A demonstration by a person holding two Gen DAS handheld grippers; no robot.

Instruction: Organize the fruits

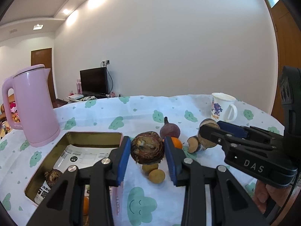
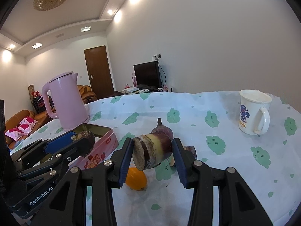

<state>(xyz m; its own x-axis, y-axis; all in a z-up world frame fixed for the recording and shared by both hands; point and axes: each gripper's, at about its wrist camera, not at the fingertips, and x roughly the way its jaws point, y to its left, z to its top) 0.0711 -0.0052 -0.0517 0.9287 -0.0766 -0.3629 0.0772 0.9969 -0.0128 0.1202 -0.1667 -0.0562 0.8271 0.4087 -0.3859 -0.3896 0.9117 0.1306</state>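
My left gripper is shut on a dark brown water chestnut, held above the tablecloth just right of the open pink tin. My right gripper is shut on a sugarcane piece, lifted above the table. In the left wrist view the right gripper holds that cane piece at the right. A purple passion fruit, a small orange, another cane piece and two longans lie on the cloth. The tin holds a chestnut.
A pink kettle stands left of the tin. A white mug stands at the far right. The orange lies under my right gripper. The tin's pink side is left of it. The table edge curves behind.
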